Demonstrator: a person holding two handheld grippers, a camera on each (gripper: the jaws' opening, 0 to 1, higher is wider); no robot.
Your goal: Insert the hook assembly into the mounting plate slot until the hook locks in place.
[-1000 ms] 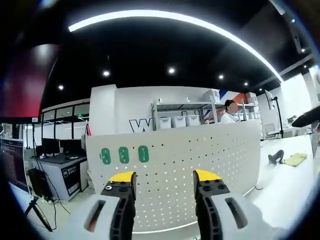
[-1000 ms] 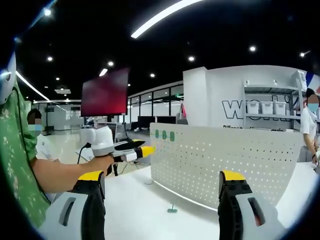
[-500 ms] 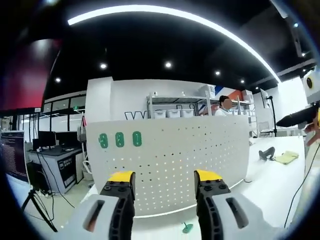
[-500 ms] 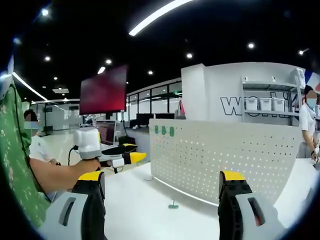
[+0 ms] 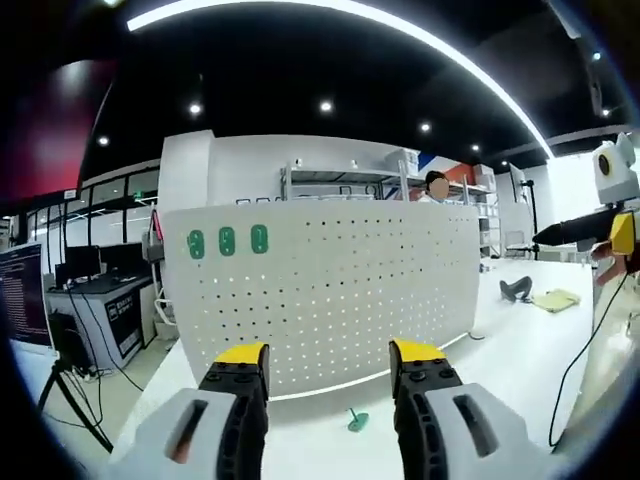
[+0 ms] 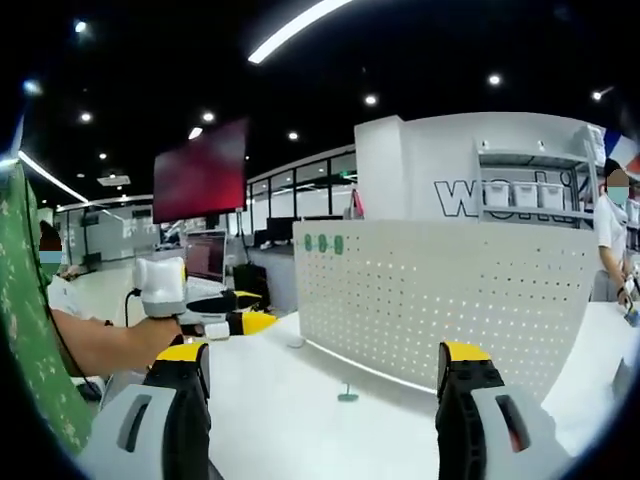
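A white perforated mounting plate (image 5: 330, 290) (image 6: 440, 300) stands upright on the white table, with three green hooks (image 5: 227, 241) (image 6: 323, 243) near its top left corner. A small green hook assembly (image 5: 356, 419) (image 6: 347, 395) lies on the table in front of the plate. My left gripper (image 5: 328, 368) is open with nothing between its jaws, above the table and close to the green piece. My right gripper (image 6: 322, 372) is open and holds nothing, farther back from the plate. The left gripper (image 6: 215, 320) appears held in a hand in the right gripper view; the right gripper (image 5: 605, 215) appears in the left gripper view.
The white table (image 6: 290, 420) spreads in front of the plate. A dark object and a yellow cloth (image 5: 555, 298) lie at its far right. A person (image 6: 612, 240) stands by shelves behind. Desks with monitors (image 5: 60, 290) and a tripod (image 5: 70, 400) are on the left.
Both views have tilted down and drawn in, so more table shows. The green hook assembly has come into the left gripper view. The left gripper has sunk lower in the right gripper view.
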